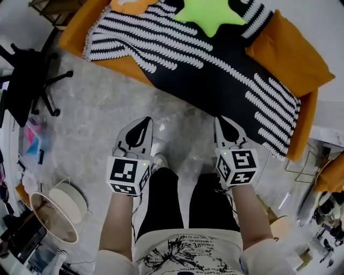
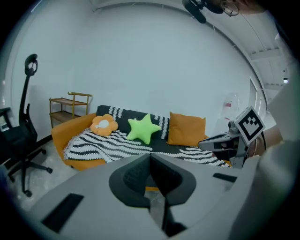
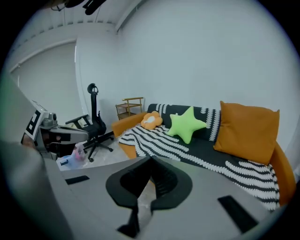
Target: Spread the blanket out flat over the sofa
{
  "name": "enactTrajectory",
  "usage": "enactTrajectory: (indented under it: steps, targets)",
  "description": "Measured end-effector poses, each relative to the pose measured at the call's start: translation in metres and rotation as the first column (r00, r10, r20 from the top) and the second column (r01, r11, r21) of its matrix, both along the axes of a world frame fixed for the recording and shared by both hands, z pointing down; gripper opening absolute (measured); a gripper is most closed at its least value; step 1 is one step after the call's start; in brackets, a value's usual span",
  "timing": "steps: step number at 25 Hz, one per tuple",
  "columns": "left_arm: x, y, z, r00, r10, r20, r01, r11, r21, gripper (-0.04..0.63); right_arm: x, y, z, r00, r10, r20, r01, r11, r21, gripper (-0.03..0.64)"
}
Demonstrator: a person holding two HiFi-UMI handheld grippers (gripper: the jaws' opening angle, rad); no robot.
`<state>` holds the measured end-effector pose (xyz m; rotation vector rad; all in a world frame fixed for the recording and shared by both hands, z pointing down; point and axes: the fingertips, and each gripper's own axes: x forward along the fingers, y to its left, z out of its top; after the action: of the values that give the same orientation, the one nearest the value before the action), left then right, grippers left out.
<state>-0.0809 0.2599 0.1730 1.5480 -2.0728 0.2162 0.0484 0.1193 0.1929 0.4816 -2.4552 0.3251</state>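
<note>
A black blanket with white stripes lies spread over the orange sofa, covering seat and back; it also shows in the left gripper view and right gripper view. A green star cushion and an orange flower cushion rest on it. My left gripper and right gripper hang shut and empty over the floor in front of the sofa, well short of the blanket's edge.
A black office chair stands at the left. An orange pillow sits at the sofa's right end. A wooden shelf stands behind the sofa's left arm. Round white objects and clutter lie at lower left; wire items sit at right.
</note>
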Motion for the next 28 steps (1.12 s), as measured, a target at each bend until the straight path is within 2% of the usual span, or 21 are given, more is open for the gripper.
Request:
enactTrajectory:
  steps: [6,12,16,22,25,28]
  targets:
    - [-0.110,0.067,-0.005,0.996,-0.090,0.018,0.090,0.996,-0.008,0.012,-0.128,0.061,-0.005,0.996,-0.091,0.016,0.091,0.996,-0.004,0.014]
    - [-0.196,0.094,0.022,0.978,-0.207,0.008,0.207,0.978,-0.030,0.012,-0.234,0.087,0.021,0.975,-0.222,0.004,0.222,0.975,-0.028,0.014]
    - [-0.257,0.095,0.048,0.966,-0.258,-0.029,0.256,0.965,-0.057,0.012,-0.304,0.083,0.042,0.966,-0.259,-0.006,0.259,0.965,-0.047,0.014]
    - [-0.358,0.070,0.091,0.950,-0.294,-0.107,0.283,0.953,-0.107,0.012,-0.406,0.044,0.072,0.966,-0.254,-0.039,0.250,0.964,-0.086,0.014]
    - [-0.392,0.058,0.119,0.947,-0.286,-0.146,0.268,0.955,-0.130,0.012,-0.437,0.042,0.098,0.960,-0.275,-0.062,0.263,0.953,-0.150,0.014]
    - [-0.428,0.039,0.144,0.947,-0.264,-0.182,0.238,0.960,-0.150,0.012,-0.469,0.044,0.124,0.948,-0.303,-0.100,0.284,0.944,-0.167,0.015]
